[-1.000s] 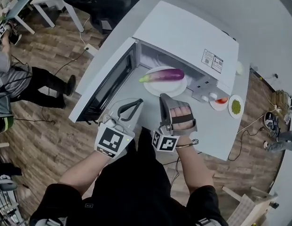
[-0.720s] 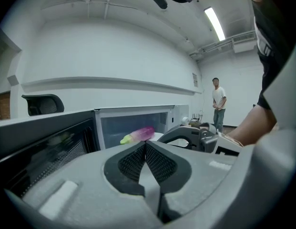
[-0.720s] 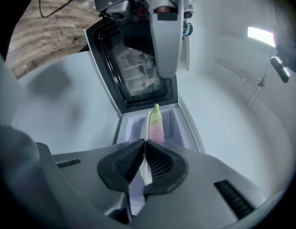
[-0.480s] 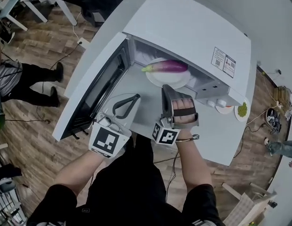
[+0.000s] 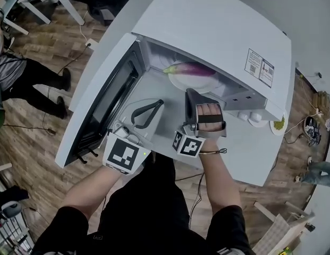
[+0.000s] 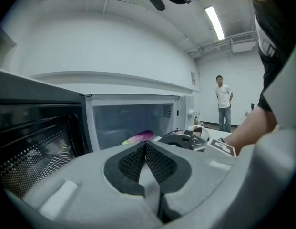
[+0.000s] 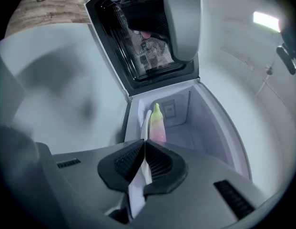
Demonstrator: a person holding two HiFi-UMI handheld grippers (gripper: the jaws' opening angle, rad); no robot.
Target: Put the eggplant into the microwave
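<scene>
The purple eggplant (image 5: 189, 69) with a green stem lies on a white plate (image 5: 199, 84) in the mouth of the white microwave (image 5: 218, 31), whose door (image 5: 106, 100) hangs open to the left. My right gripper (image 5: 189, 92) is rolled on its side and shut on the plate's near rim. In the right gripper view the plate (image 7: 147, 120) runs edge-on into the right gripper (image 7: 144, 143), with the eggplant (image 7: 158, 123) beside it. My left gripper (image 5: 158, 104) is shut and empty in front of the open door. From the left gripper (image 6: 145, 144) the eggplant (image 6: 139, 137) shows inside the cavity.
The microwave stands on a white table (image 5: 244, 163). Two small dishes (image 5: 280, 124) sit past its right end. People stand on the wooden floor at the left (image 5: 26, 78), and another person (image 6: 224, 104) stands far off in the left gripper view.
The plate with the eggplant has gone farther under the microwave's top, still in my right gripper. Both grippers have come forward and lower together.
</scene>
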